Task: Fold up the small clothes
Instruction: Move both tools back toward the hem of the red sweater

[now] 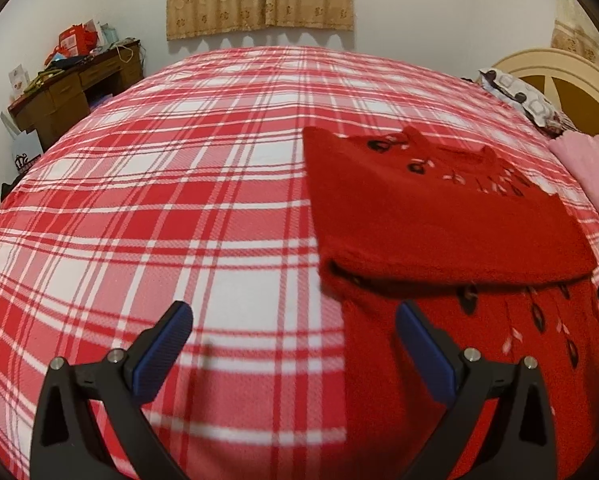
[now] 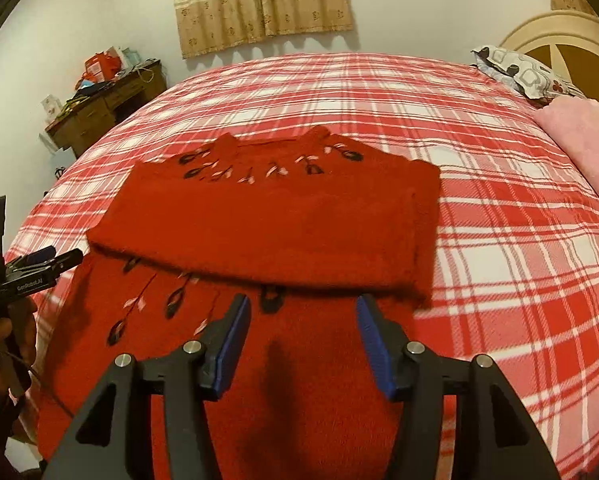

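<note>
A red knitted sweater [image 2: 283, 216] with black and pink leaf embroidery lies on the red and white plaid bedspread [image 2: 499, 240]. Its upper part, with the collar, is folded down over the lower part [image 2: 299, 360]. My right gripper [image 2: 303, 314] hangs open just above the lower part, near the folded edge, with nothing between its blue pads. In the left wrist view the sweater [image 1: 439, 216] lies to the right. My left gripper [image 1: 295, 324] is open over the bedspread [image 1: 179, 200] at the sweater's left edge, holding nothing. A hand holds the left gripper [image 2: 59, 260] at the left.
A pink blanket [image 2: 587, 140] and a patterned pillow [image 2: 527, 72] lie at the bed's right end by a cream headboard [image 2: 559, 36]. A cluttered wooden desk [image 2: 99, 108] stands against the far wall at the left, under a beige curtain [image 2: 259, 0].
</note>
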